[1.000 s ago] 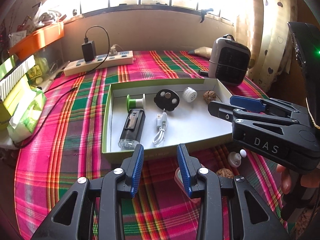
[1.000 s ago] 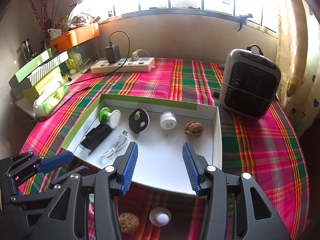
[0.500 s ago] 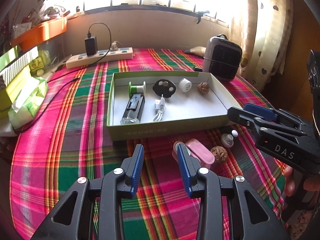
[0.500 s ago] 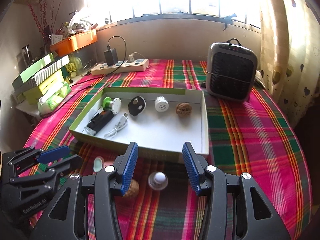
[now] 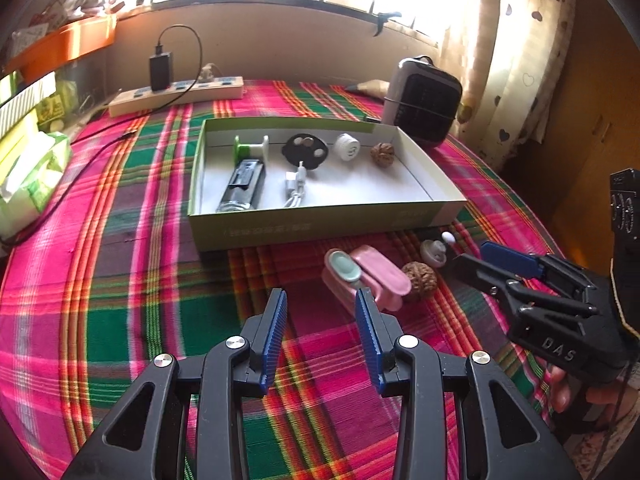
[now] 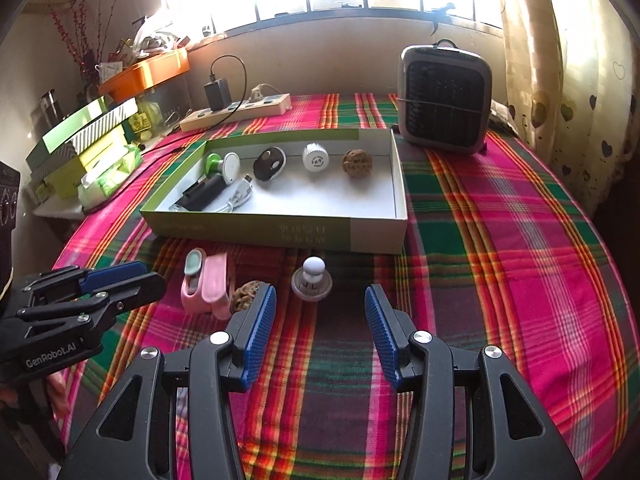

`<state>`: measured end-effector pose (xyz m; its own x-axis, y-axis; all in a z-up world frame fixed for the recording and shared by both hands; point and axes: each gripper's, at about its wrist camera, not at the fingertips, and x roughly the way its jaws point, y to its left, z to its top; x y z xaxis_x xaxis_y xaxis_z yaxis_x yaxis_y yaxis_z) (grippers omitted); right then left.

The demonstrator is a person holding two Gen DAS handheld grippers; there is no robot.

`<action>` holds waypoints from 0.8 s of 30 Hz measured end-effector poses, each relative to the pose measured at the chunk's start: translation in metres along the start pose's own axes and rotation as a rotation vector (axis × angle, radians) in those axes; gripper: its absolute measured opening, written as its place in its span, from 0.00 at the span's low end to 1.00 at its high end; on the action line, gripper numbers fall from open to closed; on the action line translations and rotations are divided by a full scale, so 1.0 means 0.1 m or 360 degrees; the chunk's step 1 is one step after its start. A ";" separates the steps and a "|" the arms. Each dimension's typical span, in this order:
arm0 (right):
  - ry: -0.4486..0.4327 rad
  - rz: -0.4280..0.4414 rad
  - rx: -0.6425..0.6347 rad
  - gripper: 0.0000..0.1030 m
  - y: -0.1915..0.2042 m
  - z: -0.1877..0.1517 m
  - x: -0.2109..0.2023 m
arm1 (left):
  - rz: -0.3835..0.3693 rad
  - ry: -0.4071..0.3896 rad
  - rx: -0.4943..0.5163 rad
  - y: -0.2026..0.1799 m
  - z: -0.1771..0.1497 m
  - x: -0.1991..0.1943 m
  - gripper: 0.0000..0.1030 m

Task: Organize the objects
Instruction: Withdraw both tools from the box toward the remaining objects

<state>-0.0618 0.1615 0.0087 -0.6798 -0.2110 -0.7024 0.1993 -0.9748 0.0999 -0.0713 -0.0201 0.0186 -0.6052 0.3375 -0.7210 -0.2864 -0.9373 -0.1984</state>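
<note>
Hovering low over the plaid tablecloth [image 5: 132, 320], the left gripper [image 5: 321, 322] has its jaws opening with nothing between them, and the pink case [image 5: 366, 276] lies just beyond its fingertips, in front of the box [image 5: 320, 224]. The right gripper [image 6: 320, 322] is released too, its jaws apart and empty, with the small white knob [image 6: 312, 278] just ahead of it, also in front of the box. Between the case and the knob sits a loose walnut [image 6: 245, 301], touching or nearly touching the case. All three stay outside the box, near its front wall, so they look like what is left to sort. Inside the box lie a green spool [image 6: 222, 164], a black flashlight [image 6: 202, 196], a coiled white cable [image 6: 240, 200], a black disc [image 6: 270, 163], a white cap [image 6: 315, 157] and another walnut [image 6: 357, 163], ranged toward the back and left. Behind the box stand a small heater [image 6: 444, 100] and a power strip [image 6: 236, 111]. The pink case seems light, hard and smooth, probably slippery, so a grip across its narrow sides looks safest. The walnut is hard, rough and round; it could roll, so pinch it through the middle. The knob is small and light and may tip, so its round base seems the better hold.
</note>
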 end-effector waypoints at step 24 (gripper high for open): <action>-0.0032 0.0046 0.0027 0.47 -0.10 -0.01 -0.04 | 0.0172 0.0105 0.0093 -0.06 0.01 0.13 0.38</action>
<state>-0.0603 0.1721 0.0098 -0.6880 -0.2405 -0.6847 0.2075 -0.9693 0.1320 -0.0786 -0.0094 0.0111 -0.5854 0.2267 -0.7784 -0.2663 -0.9606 -0.0795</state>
